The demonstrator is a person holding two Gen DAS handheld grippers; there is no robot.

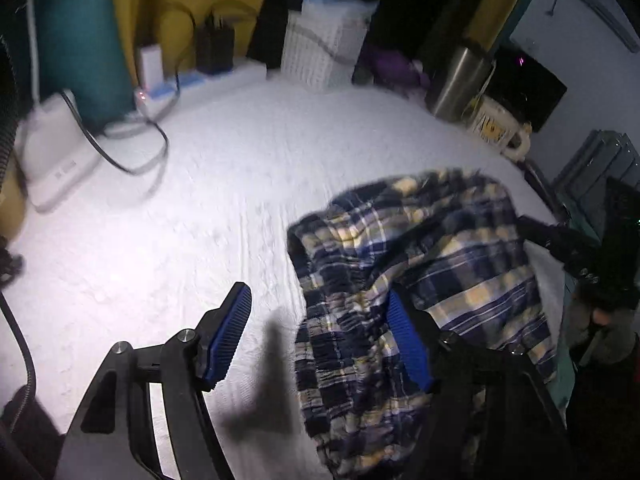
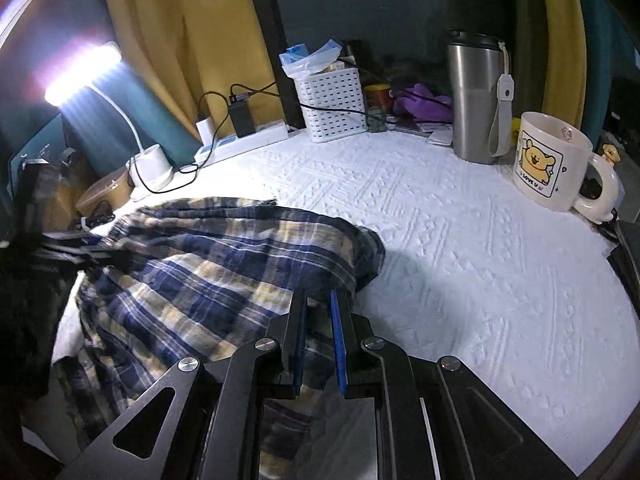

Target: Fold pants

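Observation:
The navy, white and yellow plaid pants [image 1: 420,264] lie bunched on the white textured table cover [image 1: 240,184]. My left gripper [image 1: 320,328] is open, its jaws wide apart, with the pants' left edge between and under the right blue pad [image 1: 408,340]. In the right wrist view the pants [image 2: 208,272] spread to the left. My right gripper [image 2: 318,308] is nearly closed, pinching a fold of the plaid cloth between its pads. The left gripper shows as a dark shape at that view's left edge [image 2: 80,252].
At the table's back stand a white basket [image 2: 332,104], a power strip with chargers [image 2: 244,140], a lit desk lamp [image 2: 152,164], a steel tumbler [image 2: 476,100] and a bear mug [image 2: 552,160]. A black cable [image 1: 132,148] loops on the cover.

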